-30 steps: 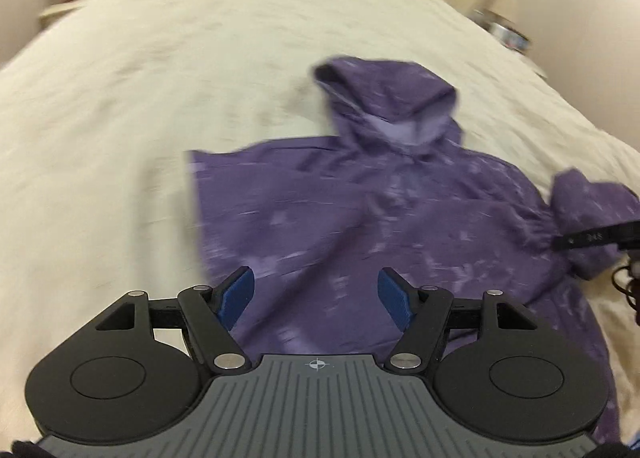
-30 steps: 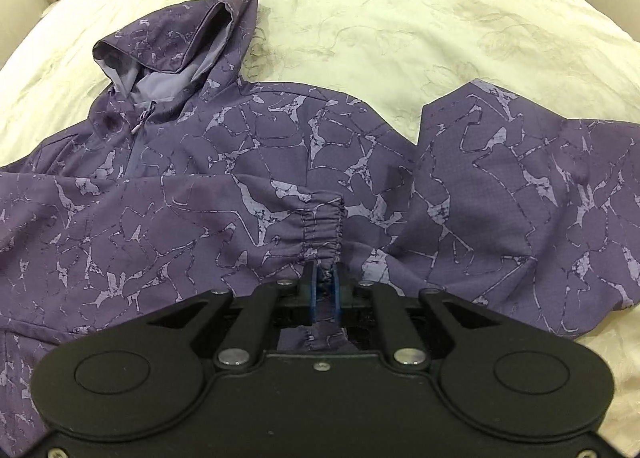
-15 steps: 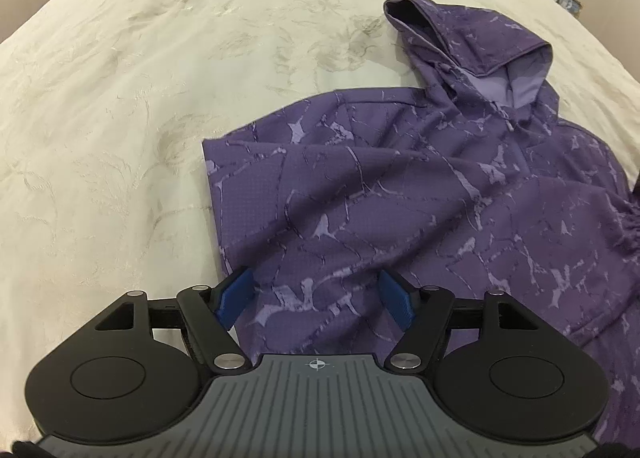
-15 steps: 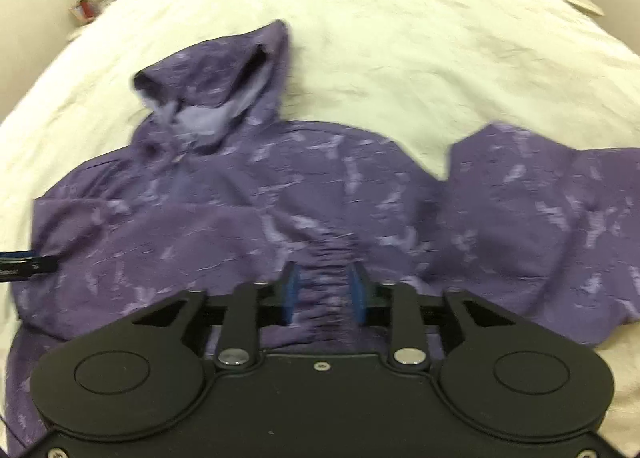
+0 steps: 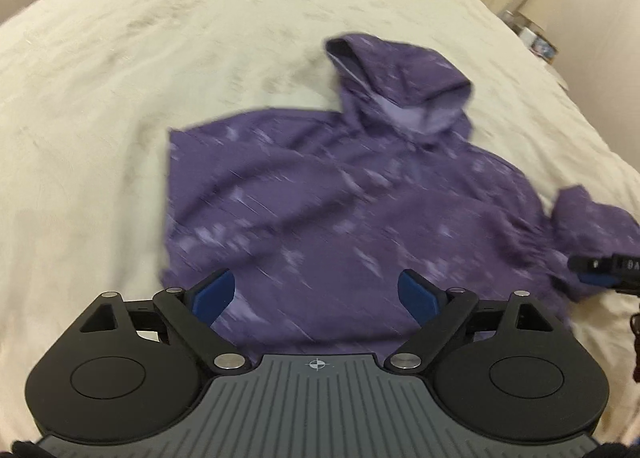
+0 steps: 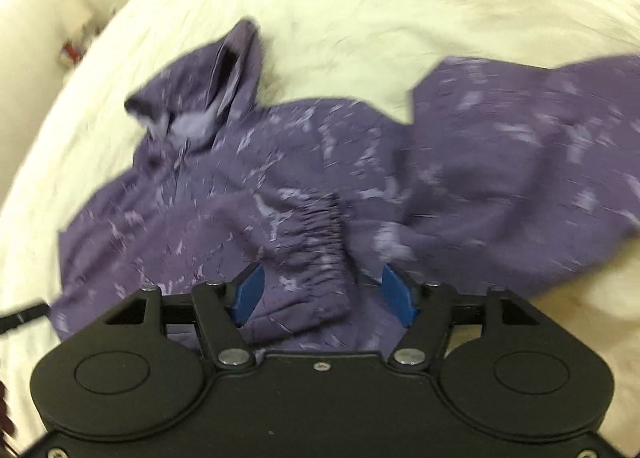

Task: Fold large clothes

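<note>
Left view: purple hoodie (image 5: 340, 210) lies mid-bed (image 5: 120, 78), hood at 1 o'clock. Left gripper (image 5: 316, 294) is opening, nothing between its jaws.

Right view: right gripper (image 6: 324, 290) is opening, cuff (image 6: 320, 234) loose between pads; best lift clear before regripping.

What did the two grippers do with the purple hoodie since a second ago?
The right gripper let go of the gathered elastic cuff of the purple marbled hooded jacket; its jaws are opening, with the sleeve lying loose between them. The left gripper is opening wider above the jacket, holding nothing. The jacket stays spread on the cream bedspread, hood up top.
</note>
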